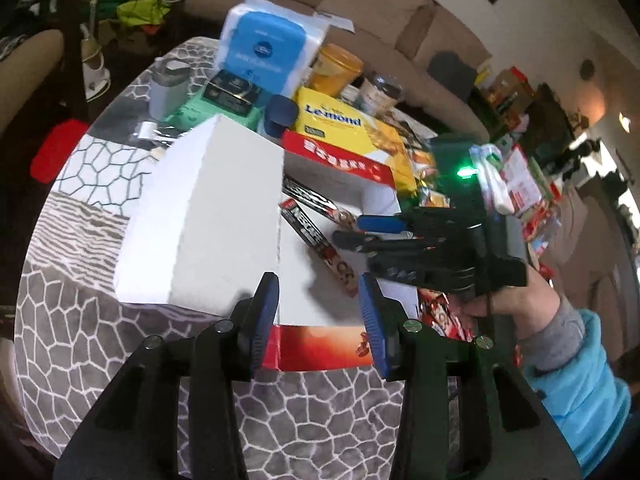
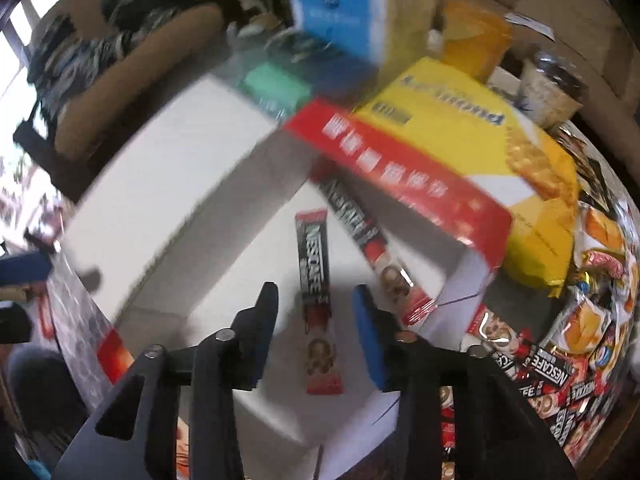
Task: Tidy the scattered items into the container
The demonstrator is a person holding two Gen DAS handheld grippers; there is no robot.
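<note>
Both my grippers, left (image 1: 319, 304) and right (image 2: 315, 312), gape empty over box (image 2: 400, 184); two sachets (image 2: 316, 280) lie inside.

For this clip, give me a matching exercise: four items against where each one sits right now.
Items:
1. Two Nescafe sachets
2. Yellow Le-mond pack
3. Pile of loose Nescafe sachets
4. Blue tissue pack

Places:
A. Behind the box's far red wall
B. On the white floor of the open red box
C. On the table to the right, outside the box
D. At the back of the table, standing above the clutter

Pairs: 1-B, 2-A, 3-C, 4-D
</note>
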